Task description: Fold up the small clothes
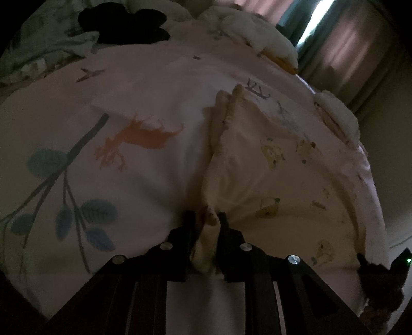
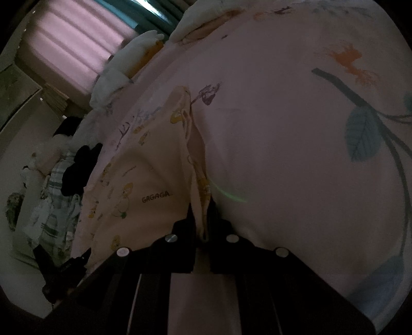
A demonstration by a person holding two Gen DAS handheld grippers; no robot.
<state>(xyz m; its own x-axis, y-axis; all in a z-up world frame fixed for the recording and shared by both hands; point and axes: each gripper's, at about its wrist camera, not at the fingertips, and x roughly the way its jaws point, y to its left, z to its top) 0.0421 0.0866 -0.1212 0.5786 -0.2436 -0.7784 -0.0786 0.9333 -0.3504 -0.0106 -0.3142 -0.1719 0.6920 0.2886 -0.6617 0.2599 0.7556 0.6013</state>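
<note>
A small cream garment (image 1: 270, 165) with yellow cartoon prints lies on the pink printed bedsheet (image 1: 144, 180). My left gripper (image 1: 206, 219) is shut on a bunched edge of it at the near side. In the right wrist view the same garment (image 2: 144, 175), printed "GAGAGA", spreads to the left, and my right gripper (image 2: 202, 206) is shut on another edge of it. The other gripper shows at the lower right of the left wrist view (image 1: 381, 273) and at the lower left of the right wrist view (image 2: 64, 270). The room is dim.
A dark garment (image 1: 128, 23) lies at the far side of the bed beside a green floral quilt (image 1: 38, 51). White and yellow clothes (image 1: 270, 41) lie along the right bed edge. Curtains (image 1: 360, 51) hang beyond. More clothes (image 2: 51, 206) are piled left.
</note>
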